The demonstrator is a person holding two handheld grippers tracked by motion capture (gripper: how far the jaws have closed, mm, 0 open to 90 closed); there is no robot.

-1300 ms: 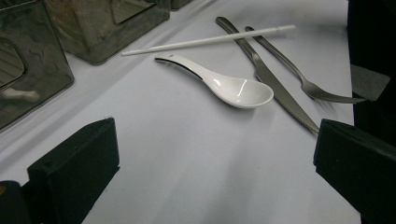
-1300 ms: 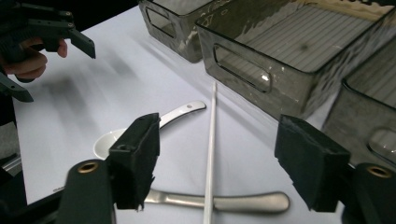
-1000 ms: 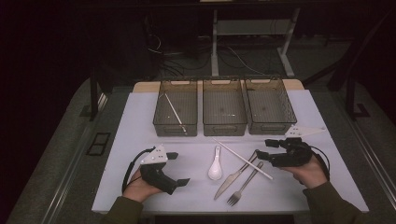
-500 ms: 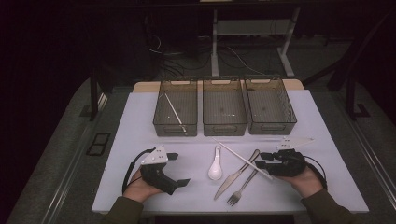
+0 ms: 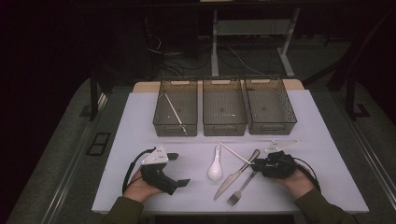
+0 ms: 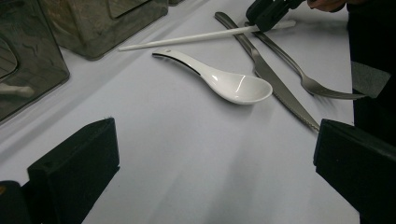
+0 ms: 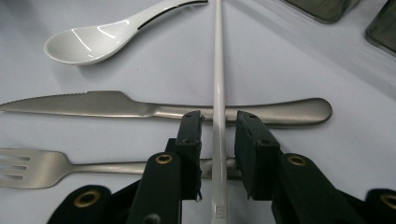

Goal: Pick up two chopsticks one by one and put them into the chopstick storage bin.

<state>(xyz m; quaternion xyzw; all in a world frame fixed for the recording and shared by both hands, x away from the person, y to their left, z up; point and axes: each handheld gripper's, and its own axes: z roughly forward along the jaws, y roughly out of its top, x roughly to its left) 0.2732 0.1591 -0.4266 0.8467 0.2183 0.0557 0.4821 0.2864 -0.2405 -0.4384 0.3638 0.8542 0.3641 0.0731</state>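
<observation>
Right gripper (image 7: pixel 218 135) low over the white table (image 5: pixel 327 158), jaws on either side of a long white plastic chopstick (image 7: pixel 218 70), just been closing. Narrow gaps visible between the pads and the chopstick in the right gripper view, so not yet pinching it. In the high view, right gripper (image 5: pixel 258 164) seen at the near right of the table, in the person's right hand (image 5: pixel 294 179), pointing left toward the cutlery.

Chopstick (image 5: pixel 231 150) lying flat on the table, slanted, crossing over the handle of a silver metal table knife (image 7: pixel 154 108) and over the handle of a silver metal fork (image 7: pixel 56 169). Far end of the chopstick pointing toward the grey translucent plastic bins (image 5: pixel 224 112) at the back. Knife (image 5: pixel 236 175) and fork (image 5: pixel 245 186) side by side, near the front edge, tips toward the person.

White ceramic soup spoon (image 5: pixel 215 165) just left of the knife, bowl toward the person, apart from the chopstick. A second white chopstick (image 5: pixel 173 112) leaning inside the leftmost of the three bins.

Left gripper (image 5: pixel 180 169) resting on the table at the near left, held in the left hand (image 5: pixel 140 186), jaws spread wide with nothing between them; in the left gripper view, bare white table between its two black pads (image 6: pixel 79 163), spoon (image 6: pixel 219 79) and knife (image 6: pixel 275 79) farther off.
</observation>
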